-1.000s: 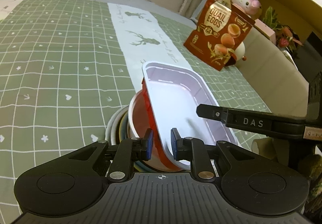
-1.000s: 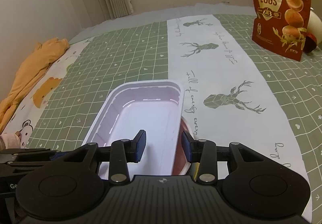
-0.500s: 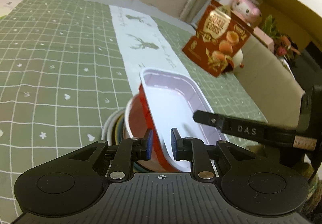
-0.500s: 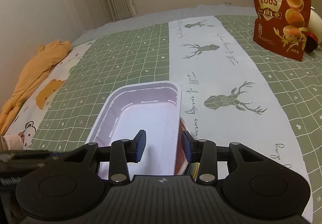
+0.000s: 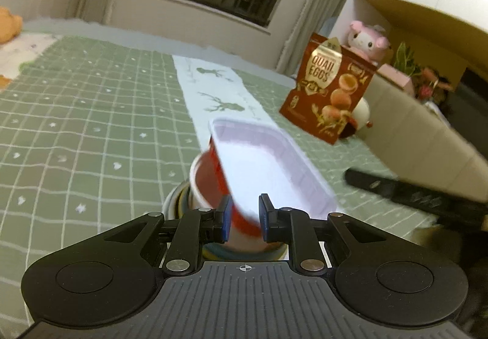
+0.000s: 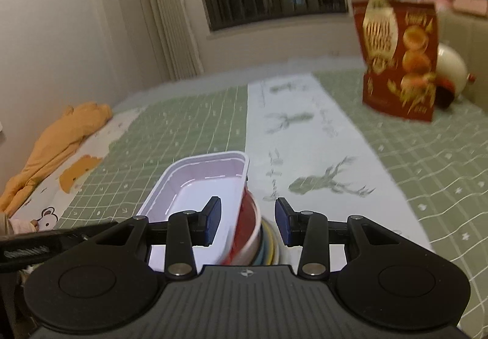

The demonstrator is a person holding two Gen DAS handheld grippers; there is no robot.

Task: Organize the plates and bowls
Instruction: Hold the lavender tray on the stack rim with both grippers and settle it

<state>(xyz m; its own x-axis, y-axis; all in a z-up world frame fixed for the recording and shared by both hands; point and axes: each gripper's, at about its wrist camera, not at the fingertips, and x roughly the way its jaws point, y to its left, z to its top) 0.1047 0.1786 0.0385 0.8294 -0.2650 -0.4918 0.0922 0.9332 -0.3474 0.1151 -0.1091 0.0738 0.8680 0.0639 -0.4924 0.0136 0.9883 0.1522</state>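
- left gripper (image 5: pixel 244 218): fingers narrow, clamped on the near edge where the white tray (image 5: pixel 268 168) overlaps the red bowl (image 5: pixel 210 183); left pad on the red wall, right pad on the tray's inner side.
- white tray: rectangular, tilted, sits in and over the red bowl, long axis running away from the left fingers toward the snack bag (image 5: pixel 331 95).
- red bowl: white rim, nested on a stack of plates and bowls (image 5: pixel 180 201) that lies on the green checked cloth (image 5: pixel 76 125).
- right gripper (image 6: pixel 247 224): fingers apart, gap is wider than what sits in it; tray's right wall and red bowl rim (image 6: pixel 251 223) lie between the pads; left pad is inside the tray, right pad is clear of the stack, over the white deer runner (image 6: pixel 305 162). No pad contact visible.
- stack in right view: coloured rims (yellow, blue) (image 6: pixel 270 244) show under the red bowl, just below the right finger.
- right gripper's black finger also crosses the left view at right, beyond the tray's far side (image 5: pixel 396 189).
- both views motion-blurred.
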